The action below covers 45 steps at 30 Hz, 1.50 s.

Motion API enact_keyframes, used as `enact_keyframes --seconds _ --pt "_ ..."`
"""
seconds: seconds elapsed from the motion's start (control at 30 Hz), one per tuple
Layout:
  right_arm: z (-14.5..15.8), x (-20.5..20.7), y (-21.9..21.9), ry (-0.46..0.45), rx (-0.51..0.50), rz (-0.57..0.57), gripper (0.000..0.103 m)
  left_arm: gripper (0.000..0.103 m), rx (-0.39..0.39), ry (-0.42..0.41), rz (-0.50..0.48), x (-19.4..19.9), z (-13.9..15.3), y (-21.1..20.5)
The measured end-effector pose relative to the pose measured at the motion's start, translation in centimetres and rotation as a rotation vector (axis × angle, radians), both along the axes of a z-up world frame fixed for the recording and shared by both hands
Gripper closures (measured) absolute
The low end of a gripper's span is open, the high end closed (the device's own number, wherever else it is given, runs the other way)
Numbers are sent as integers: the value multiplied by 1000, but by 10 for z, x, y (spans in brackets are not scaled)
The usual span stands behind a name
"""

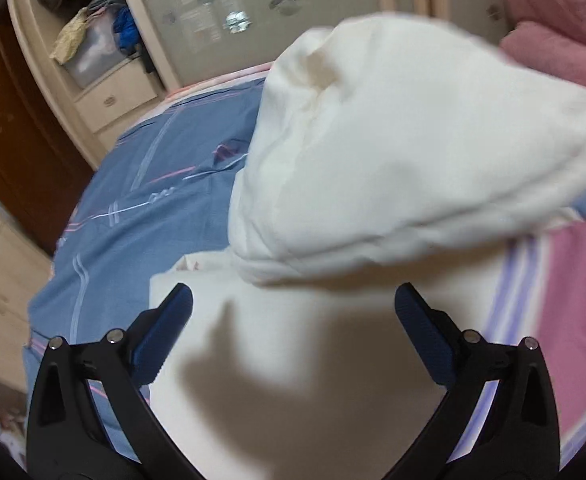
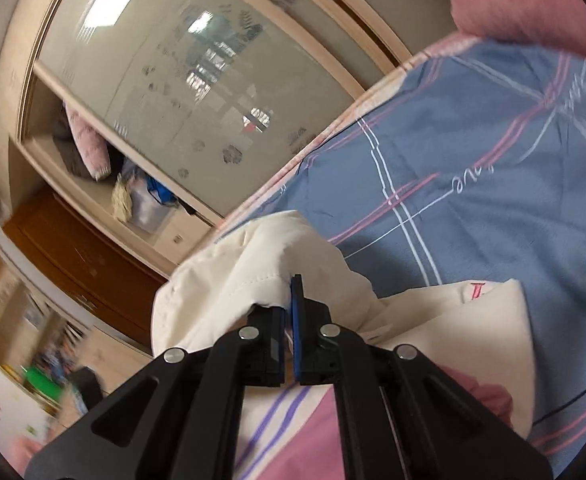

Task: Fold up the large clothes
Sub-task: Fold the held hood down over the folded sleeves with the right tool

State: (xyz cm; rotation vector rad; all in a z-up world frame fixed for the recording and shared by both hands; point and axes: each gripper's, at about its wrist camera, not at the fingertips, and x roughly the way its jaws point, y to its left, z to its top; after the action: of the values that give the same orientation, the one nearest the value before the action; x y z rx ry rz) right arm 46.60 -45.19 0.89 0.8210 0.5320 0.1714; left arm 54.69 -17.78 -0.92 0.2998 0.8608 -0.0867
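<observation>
Left wrist view shows the left gripper (image 1: pixel 293 304) with its 2 blue-padded fingers (image 1: pixel 165 332) spread wide and nothing between them. It hangs over the flat part of a cream-white garment (image 1: pixel 393 152) that lies on the bed (image 1: pixel 141 184), and the gripper's shadow falls on that flat cloth. Ahead of the fingers a large fold of the same garment is lifted in the air, bulging and blurred, above the blue bedspread with its pink and white lines. A pink blanket (image 1: pixel 553 20) sits at the far right, and a wardrobe (image 1: pixel 105 96) with an open shelf of bundled items stands at the left.

Right wrist view shows the right gripper (image 2: pixel 291 292) with its fingers pressed together on a hemmed edge of the garment (image 2: pixel 229 280), the cloth pinched between the pads and draping down to the left. More of the garment lies to the right on the bed (image 2: pixel 473 160), with a small red mark near its edge. Pink and purple striped cloth (image 2: pixel 285 432) shows below the fingers.
</observation>
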Motion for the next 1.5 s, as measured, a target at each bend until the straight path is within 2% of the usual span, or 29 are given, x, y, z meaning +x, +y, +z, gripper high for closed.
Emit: enact_keyframes --seconds 0.03,0.07,0.1,0.13,0.17,0.23,0.3,0.37,0.43,0.53,0.67,0.77,0.87,1.0,1.1,1.13,1.17,1.2,1.23,1.27,1.3,1.33,1.4,1.47,1.5 --pt "-2 0 -1 6 4 -1 101 17 0 -2 26 5 -1 1" --pt "-2 0 -2 9 3 0 101 39 -10 0 49 12 -1 4" --pt "-1 0 -1 10 -4 7 101 52 -43 11 70 20 0 8" --pt "-1 -1 0 11 -12 10 101 76 -76 22 77 24 2 13" --pt "-1 -1 -1 12 -15 13 101 85 -118 23 92 25 7 20" --pt "-1 -4 -1 20 -24 15 101 92 -130 -30 100 18 19 26" --pt "0 -7 -2 26 -37 17 101 96 -99 -114 75 1 36 27" --pt "1 -12 -1 33 -64 22 101 99 -102 -169 33 -21 52 29" --pt "2 -18 -1 45 -80 26 101 99 -128 -192 -15 -39 63 32" --pt "7 -29 4 62 -117 42 101 99 -120 -225 -76 -70 76 37" --pt "10 -54 16 84 -186 54 101 99 -164 -218 -163 -118 79 42" --pt "-5 -76 21 115 -237 63 101 99 -175 -209 -247 -159 64 48" --pt "-26 -95 18 147 -234 63 101 99 -160 -163 -310 -196 27 51" --pt "-41 -126 23 183 -316 67 101 100 -197 -73 -337 -216 -19 59" --pt "-40 -150 30 199 -387 84 101 100 -208 -61 -305 -216 -43 71" --pt "-37 -160 30 196 -382 81 94 99 -225 -55 -289 -215 -48 76" --pt "-36 -167 30 181 -362 80 71 93 -244 -48 -272 -213 -52 82" --pt "-32 -177 30 141 -310 78 54 85 -253 -47 -253 -214 -55 86" --pt "-29 -186 29 97 -252 61 29 48 -252 -56 -235 -217 -53 88" --pt "-27 -192 29 46 -169 68 27 14 -265 -91 -215 -224 -44 90" --pt "-25 -190 30 34 -123 91 27 8 -289 -140 -217 -233 -35 90" --pt "-25 -188 33 26 -72 113 27 4 -308 -200 -220 -242 -24 91" --pt "-29 -182 40 -2 18 140 29 2 -320 -269 -230 -253 -9 90" --pt "-39 -166 51 10 88 193 53 2 -360 -305 -242 -259 -1 87" --pt "-44 -161 54 22 116 196 58 2 -383 -298 -246 -258 -2 85"
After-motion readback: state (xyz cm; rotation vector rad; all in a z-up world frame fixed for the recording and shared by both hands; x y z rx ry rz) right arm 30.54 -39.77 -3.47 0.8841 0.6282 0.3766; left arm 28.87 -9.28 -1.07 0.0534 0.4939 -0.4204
